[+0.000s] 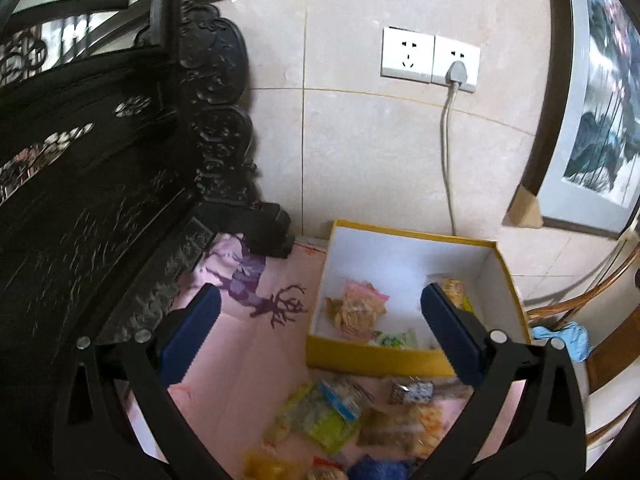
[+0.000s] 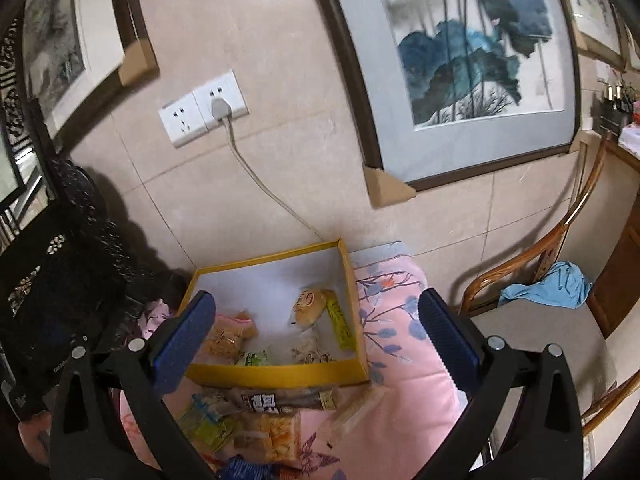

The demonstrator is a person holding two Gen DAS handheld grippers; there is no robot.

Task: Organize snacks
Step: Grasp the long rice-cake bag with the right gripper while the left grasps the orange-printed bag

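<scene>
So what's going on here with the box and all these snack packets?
A person with a gripper in each hand is sorting snacks into a yellow box on a pink cloth. Both the left gripper and the right gripper are wide open and hold nothing. A few packets already lie inside the box, among them a bun-like snack. A loose pile of packets waits on the cloth in front of the box.
</scene>
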